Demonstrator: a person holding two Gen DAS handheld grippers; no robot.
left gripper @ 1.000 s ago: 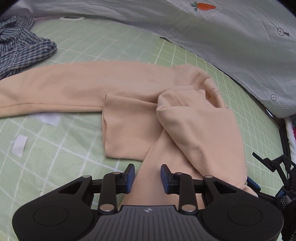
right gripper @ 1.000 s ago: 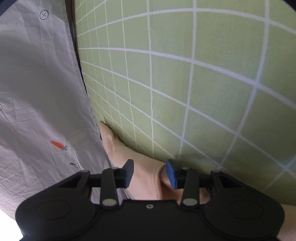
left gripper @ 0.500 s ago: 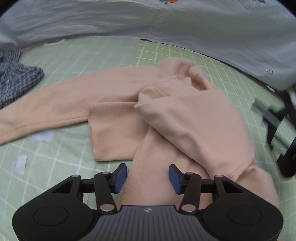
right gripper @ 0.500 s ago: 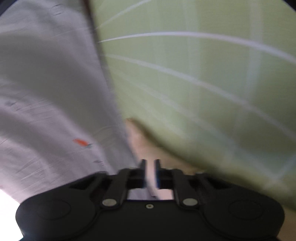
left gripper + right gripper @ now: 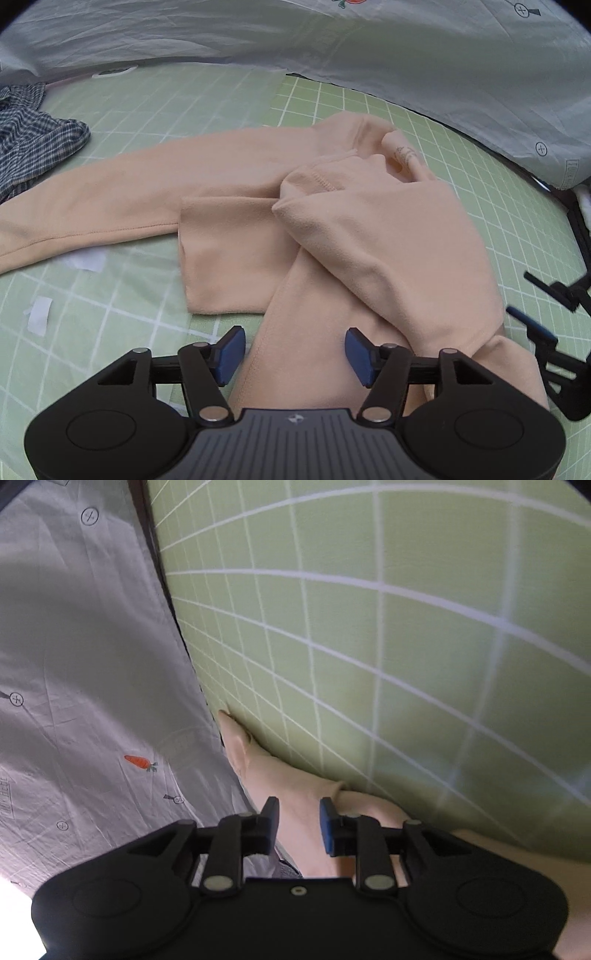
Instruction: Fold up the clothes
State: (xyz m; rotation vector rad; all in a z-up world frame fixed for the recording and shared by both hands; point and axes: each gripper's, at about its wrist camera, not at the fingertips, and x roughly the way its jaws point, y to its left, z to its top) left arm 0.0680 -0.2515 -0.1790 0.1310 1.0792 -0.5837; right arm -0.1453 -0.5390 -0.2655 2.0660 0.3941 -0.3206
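The left hand-held gripper (image 5: 294,355) tilts steeply down over the peach fleece top (image 5: 373,236), jaws just spreading; the right hand-held gripper (image 5: 298,823) has reopened, straddling fabric unpinched.

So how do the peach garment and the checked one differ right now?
The peach garment is plain and spread in front of the left claw, one sleeve folded across it. The checked garment is blue plaid, crumpled in a heap at the far left, untouched. Both lie on the green grid mat.
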